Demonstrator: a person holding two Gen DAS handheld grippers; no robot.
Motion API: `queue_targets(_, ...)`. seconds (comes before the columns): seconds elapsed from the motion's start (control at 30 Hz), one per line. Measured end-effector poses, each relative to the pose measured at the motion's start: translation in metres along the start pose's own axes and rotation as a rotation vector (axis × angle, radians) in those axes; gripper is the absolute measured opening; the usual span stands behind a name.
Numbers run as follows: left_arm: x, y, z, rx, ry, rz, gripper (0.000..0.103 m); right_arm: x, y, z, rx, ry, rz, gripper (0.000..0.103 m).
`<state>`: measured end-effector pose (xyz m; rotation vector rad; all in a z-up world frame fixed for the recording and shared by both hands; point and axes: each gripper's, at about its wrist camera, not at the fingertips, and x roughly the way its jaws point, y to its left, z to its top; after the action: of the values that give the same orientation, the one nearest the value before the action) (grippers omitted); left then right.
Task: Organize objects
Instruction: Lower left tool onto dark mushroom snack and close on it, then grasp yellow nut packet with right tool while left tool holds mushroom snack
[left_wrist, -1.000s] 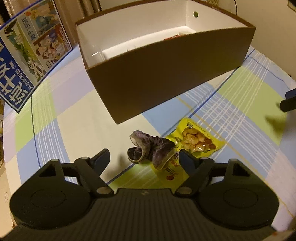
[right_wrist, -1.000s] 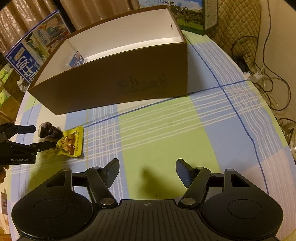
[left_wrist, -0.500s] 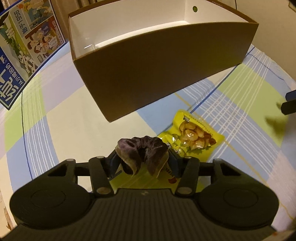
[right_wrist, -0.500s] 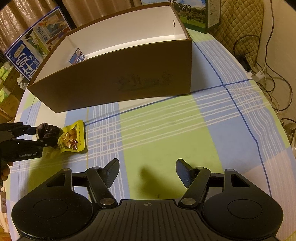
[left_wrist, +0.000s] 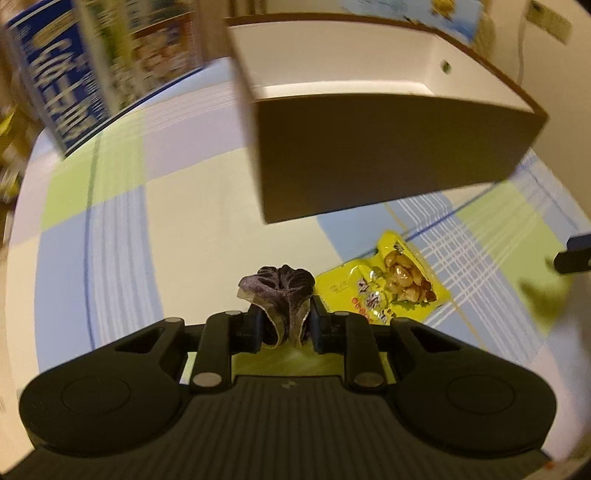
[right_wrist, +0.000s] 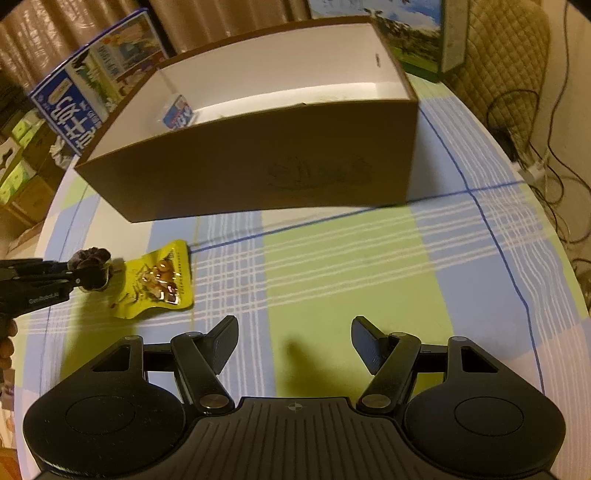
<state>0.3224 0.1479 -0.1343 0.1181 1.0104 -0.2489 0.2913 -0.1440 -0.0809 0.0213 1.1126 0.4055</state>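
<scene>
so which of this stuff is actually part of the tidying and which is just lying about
Part of the job:
- purple scrunchie, pinched in the left gripper
- yellow snack packet, flat on the tablecloth
- brown box, open-topped, with a small blue packet already inside
- right gripper, open and empty

Just lying about:
- blue printed carton behind the box
- cables beyond the table edge

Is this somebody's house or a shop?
Probably a home: a table with a checked tablecloth, a quilted chair cushion beside it, power cords trailing on the floor, and a snack packet lying out.
</scene>
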Motion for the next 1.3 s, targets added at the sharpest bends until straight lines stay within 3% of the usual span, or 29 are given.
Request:
queue_targets(0.2, -0.028, 0.019, -0.025, -0.153, 0.015, 0.054, 0.02, 0.006, 0.019, 0.004, -0.111, -0.013, 0.046, 0.065)
queue_targets(0.4, -0.054, 0.04, -0.057, -0.309, 0.034, 0.103, 0.02, 0.018, 0.063, -0.006, -0.41, -0.085, 0.113, 0.065)
queue_targets(0.53, -0.067, 0.05, -0.074, -0.371, 0.043, 0.138, 0.02, 0.035, 0.093, -0.019, -0.594, -0.087, 0.152, 0.065)
queue_targets(0.93, -0.088, 0.065, -0.108, -0.485, 0.051, 0.183, 0.02, 0.091, 0.141, -0.061, -1.138, -0.188, 0.044, 0.065)
queue_targets(1.17, -0.088, 0.067, -0.112, -0.513, 0.05, 0.184, 0.02, 0.113, 0.145, -0.066, -1.239, -0.313, -0.005, 0.065)
queue_targets(1.3, -0.088, 0.066, -0.109, -0.509, 0.045, 0.18, 0.02, 0.122, 0.146, -0.059, -1.216, -0.328, -0.007, 0.049)
